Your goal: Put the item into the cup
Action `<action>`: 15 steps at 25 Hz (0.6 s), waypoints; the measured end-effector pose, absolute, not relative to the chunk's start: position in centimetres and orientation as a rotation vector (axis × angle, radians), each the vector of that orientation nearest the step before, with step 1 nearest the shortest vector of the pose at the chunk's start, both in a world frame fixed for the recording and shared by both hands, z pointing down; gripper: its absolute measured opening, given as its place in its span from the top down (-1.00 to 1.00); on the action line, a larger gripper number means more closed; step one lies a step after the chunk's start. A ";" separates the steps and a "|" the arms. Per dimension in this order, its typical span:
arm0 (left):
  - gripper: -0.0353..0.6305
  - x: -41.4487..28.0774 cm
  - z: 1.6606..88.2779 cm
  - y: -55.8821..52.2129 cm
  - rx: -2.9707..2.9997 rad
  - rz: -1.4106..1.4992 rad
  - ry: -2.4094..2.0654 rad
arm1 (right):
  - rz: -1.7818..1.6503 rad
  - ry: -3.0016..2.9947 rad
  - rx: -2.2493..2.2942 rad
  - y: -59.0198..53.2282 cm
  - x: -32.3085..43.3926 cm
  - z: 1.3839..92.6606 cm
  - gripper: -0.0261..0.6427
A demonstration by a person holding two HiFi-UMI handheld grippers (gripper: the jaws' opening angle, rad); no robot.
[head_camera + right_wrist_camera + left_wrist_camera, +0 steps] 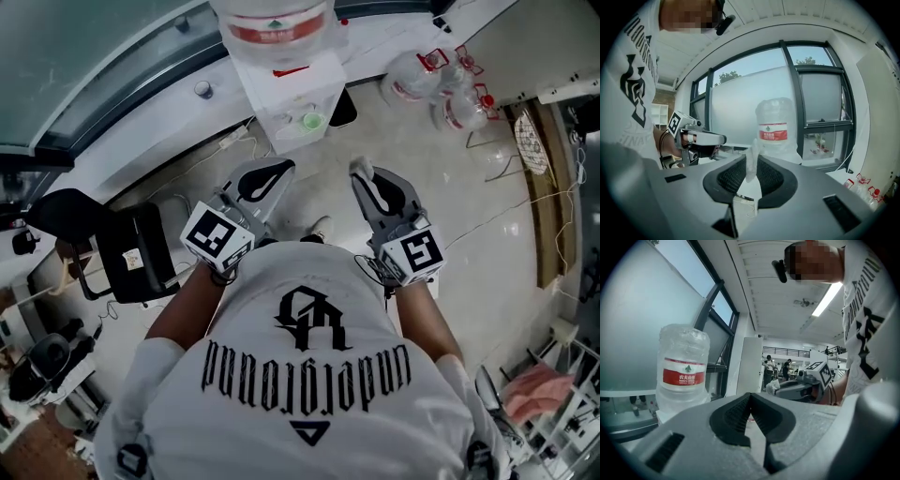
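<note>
White, flimsy scrap (pixel 750 167) sits pinched upright in the right gripper (pixel 364 175), jaws closed on it near their tips. We judge it could slip or flutter loose: thin stuff, shallow bite. A small green vessel (pixel 312 121) on the water dispenser (pixel 292 89) may be the cup; we cannot confirm. Left gripper (pixel 750 397) has its jaws together, empty. We hold both grippers close to the chest, side by side, aimed at the dispenser.
</note>
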State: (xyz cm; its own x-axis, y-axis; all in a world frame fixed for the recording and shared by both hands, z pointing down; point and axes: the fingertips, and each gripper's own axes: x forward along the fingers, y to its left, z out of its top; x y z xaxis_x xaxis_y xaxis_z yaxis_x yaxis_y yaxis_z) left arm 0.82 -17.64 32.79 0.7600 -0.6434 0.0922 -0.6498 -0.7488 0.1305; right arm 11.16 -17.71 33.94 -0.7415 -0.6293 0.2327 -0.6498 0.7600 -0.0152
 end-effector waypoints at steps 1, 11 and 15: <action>0.85 1.4 32.9 -17.8 2.792 0.063 -1.052 | 0.145 -2.749 0.999 -18.0 11.8 34.1 0.72; 0.85 4.0 34.6 -19.5 2.748 0.114 -1.118 | 0.198 -2.766 0.946 -20.3 14.6 36.2 0.72; 0.85 4.0 35.3 -21.0 2.733 0.120 -1.119 | 0.224 -2.747 0.933 -21.3 14.6 37.2 0.72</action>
State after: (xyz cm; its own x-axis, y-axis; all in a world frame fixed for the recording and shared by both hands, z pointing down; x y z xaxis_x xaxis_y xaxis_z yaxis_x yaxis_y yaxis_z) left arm 3.95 -20.97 35.32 0.7126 -0.6866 0.1442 -0.7016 -0.6986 0.1405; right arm 14.64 -21.33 37.17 -0.7703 -0.5797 0.2657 -0.6151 0.7854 -0.0694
